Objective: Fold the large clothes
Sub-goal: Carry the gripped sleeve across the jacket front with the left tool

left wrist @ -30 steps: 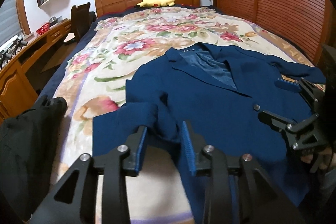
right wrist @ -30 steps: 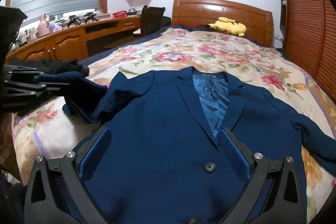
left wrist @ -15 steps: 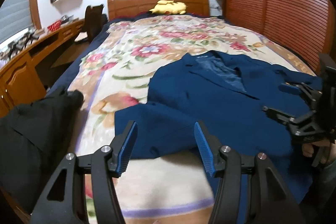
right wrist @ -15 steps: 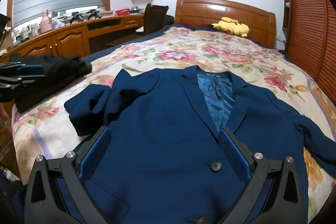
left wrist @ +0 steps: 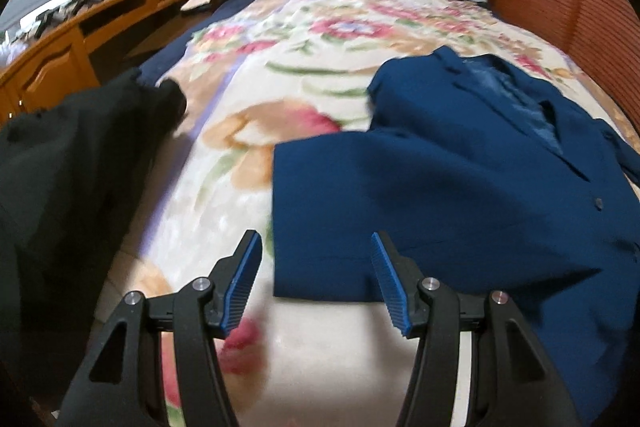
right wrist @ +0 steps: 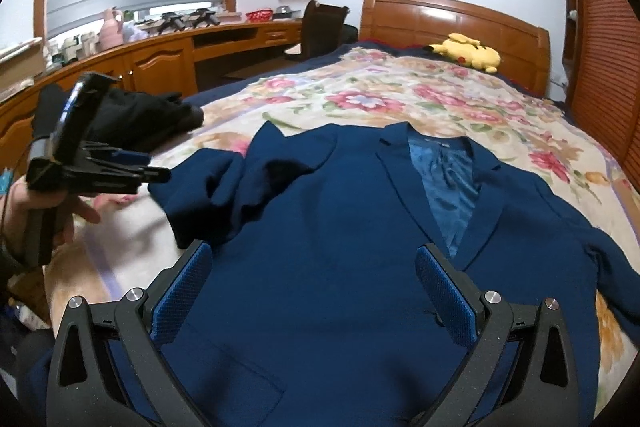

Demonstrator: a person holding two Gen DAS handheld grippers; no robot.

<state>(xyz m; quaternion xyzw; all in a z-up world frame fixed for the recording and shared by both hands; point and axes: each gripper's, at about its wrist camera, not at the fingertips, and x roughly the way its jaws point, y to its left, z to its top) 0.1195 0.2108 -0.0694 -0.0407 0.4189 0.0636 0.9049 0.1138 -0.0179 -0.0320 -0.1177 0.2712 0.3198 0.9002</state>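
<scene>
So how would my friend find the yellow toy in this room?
Start at the big bed with the flowery blanket and look to its far end, by the wooden headboard. The yellow plush toy lies there, the only bright yellow thing, far from the blue jacket and the black clothes.

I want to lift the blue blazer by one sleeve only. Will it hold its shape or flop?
Probably flop: the blue blazer has its sleeve already crumpled on the bedspread. Its body would likely trail behind. The satin-looking lining may slip.
</scene>
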